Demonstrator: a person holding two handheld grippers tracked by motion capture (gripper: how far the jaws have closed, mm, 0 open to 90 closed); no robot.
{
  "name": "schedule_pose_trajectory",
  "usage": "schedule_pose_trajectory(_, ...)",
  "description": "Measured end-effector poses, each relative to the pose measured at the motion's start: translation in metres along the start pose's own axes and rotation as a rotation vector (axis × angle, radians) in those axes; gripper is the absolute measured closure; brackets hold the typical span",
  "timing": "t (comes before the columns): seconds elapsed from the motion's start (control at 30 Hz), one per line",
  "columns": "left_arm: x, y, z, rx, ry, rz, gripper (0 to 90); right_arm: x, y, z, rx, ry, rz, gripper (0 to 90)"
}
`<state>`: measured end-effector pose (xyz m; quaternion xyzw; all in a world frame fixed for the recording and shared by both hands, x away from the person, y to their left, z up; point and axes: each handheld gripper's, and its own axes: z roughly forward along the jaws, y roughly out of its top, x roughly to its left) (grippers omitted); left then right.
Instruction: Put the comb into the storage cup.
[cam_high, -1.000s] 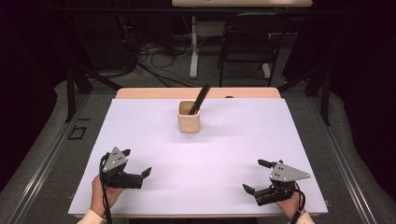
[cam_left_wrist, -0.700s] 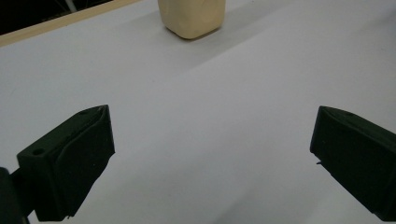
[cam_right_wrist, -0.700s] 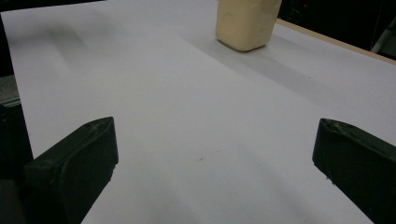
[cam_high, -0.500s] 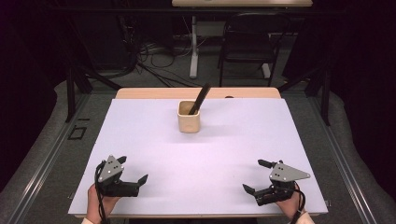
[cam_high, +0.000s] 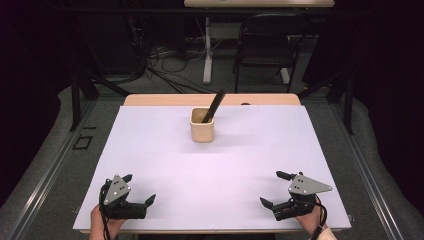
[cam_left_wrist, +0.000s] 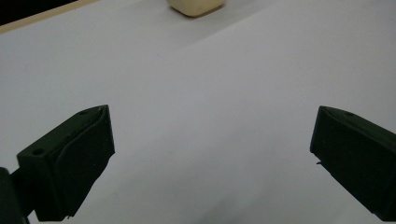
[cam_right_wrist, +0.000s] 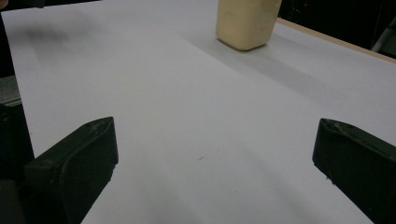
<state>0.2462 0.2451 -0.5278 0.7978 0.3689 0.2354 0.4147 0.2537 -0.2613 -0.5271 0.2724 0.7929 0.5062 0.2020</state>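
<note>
A cream square cup (cam_high: 203, 131) stands at the table's far middle with a dark utensil (cam_high: 214, 106) leaning out of it to the right. The cup's base shows at the top of the left gripper view (cam_left_wrist: 196, 6) and the cup's body in the right gripper view (cam_right_wrist: 247, 23). My left gripper (cam_high: 138, 189) rests open at the near left corner, its jaws wide apart over bare sheet (cam_left_wrist: 212, 158). At the near right corner my right gripper (cam_high: 272, 189) is open too, nothing between its fingers (cam_right_wrist: 215, 163).
A white sheet (cam_high: 210, 170) covers the table; a wooden strip (cam_high: 165, 100) shows at its far edge. Beyond the table stand a dark chair (cam_high: 265, 50), a desk leg (cam_high: 207, 50) and floor cables (cam_high: 160, 60). Dark posts flank the table.
My left gripper has drawn back toward the near edge and a little left. The right gripper, cup and utensil have stayed put.
</note>
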Motion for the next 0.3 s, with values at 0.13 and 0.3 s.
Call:
schedule_pose_trajectory(0.13,-0.0009,-0.002,-0.0012,-0.01,0.001,0.004,0.0,-0.0001,0.0001,0.0002,-0.001,0.0,-0.002,0.0)
schedule_pose_trajectory(0.3,0.001,-0.0019,-0.0029,-0.027,0.004,0.001,0.0,-0.0002,0.0001,0.0001,0.0,0.0,-0.002,0.0)
